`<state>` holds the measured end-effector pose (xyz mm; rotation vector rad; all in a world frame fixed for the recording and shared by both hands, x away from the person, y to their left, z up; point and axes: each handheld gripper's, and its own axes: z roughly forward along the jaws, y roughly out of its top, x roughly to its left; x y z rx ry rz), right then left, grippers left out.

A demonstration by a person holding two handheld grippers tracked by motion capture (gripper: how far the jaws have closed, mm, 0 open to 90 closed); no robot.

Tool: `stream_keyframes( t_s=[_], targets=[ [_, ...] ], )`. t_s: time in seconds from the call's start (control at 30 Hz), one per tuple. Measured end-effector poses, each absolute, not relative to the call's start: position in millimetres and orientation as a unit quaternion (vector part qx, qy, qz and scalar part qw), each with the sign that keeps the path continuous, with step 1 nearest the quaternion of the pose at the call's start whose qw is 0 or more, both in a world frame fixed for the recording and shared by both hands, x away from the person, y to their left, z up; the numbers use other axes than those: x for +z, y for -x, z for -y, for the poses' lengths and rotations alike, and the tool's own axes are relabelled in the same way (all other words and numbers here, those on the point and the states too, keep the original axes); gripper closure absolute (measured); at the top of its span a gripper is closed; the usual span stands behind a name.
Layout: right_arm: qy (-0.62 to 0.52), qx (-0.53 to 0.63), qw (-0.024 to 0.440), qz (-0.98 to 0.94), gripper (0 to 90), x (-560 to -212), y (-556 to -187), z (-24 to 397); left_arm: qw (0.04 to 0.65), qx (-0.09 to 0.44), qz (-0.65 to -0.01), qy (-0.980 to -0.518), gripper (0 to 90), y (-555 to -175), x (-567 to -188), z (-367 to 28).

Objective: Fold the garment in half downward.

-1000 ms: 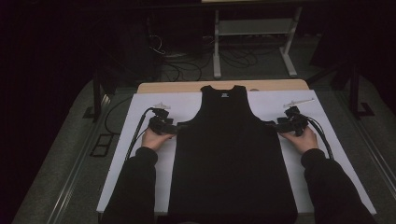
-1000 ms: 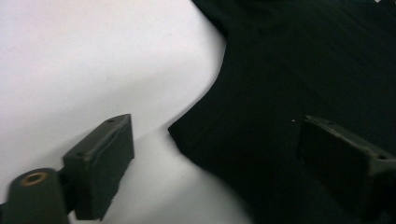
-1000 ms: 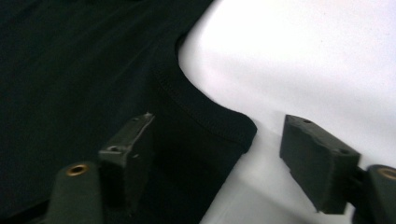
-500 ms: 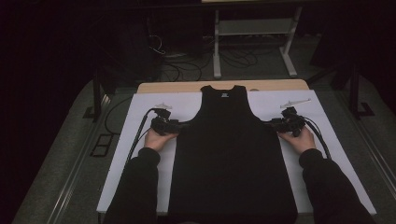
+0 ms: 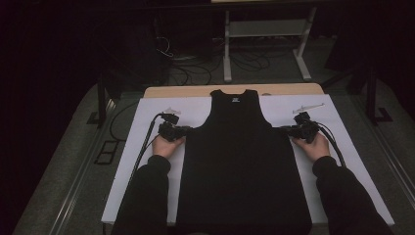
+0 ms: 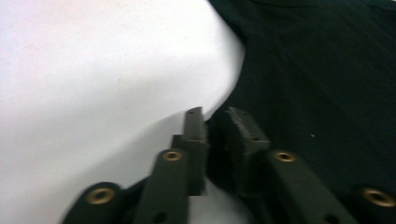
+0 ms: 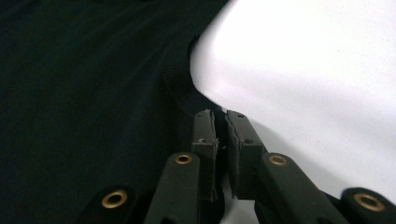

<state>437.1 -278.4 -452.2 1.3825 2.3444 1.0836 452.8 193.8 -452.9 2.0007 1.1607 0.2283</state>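
Note:
A black sleeveless top lies flat on a white sheet, neck away from me. My left gripper lies at its left side just under the armhole, and my right gripper at the matching spot on the right. Both pairs of jaws have just been closing. In the left gripper view the left gripper has the fabric edge pinched between its pads. In the right gripper view the right gripper is nearly together on the hemmed edge.
The sheet covers a wooden table whose far edge shows behind the top. Beyond it, a white metal stand and loose cables sit on the dark floor. Bare sheet flanks the garment on both sides.
Both hands have kept to the garment's sides, edging slightly inward. The jaws of both grippers have drawn together on the fabric edges.

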Motion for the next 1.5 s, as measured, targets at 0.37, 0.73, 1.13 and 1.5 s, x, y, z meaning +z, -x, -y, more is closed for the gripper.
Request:
stream_keyframes(
  t_s=[0.37, 0.73, 1.13, 1.5],
  targets=[
    [-0.483, 0.377, 0.079, -0.786, 83.1, -450, -438, 285, 0.397, 0.096, -0.458, -0.789, 86.6, -452, -450, -195],
    [-0.488, 0.386, 0.074, -0.780, 83.5, -444, -434, 289, 0.411, 0.103, -0.456, -0.783, 86.7, -446, -434, -199],
    [-0.490, 0.409, 0.080, -0.766, 83.4, -434, -421, 291, 0.453, 0.103, -0.454, -0.760, 86.6, -431, -424, -203],
    [-0.480, 0.441, 0.058, -0.756, 83.2, -428, -412, 287, 0.477, 0.088, -0.455, -0.747, 86.5, -418, -428, -209]
  ],
)
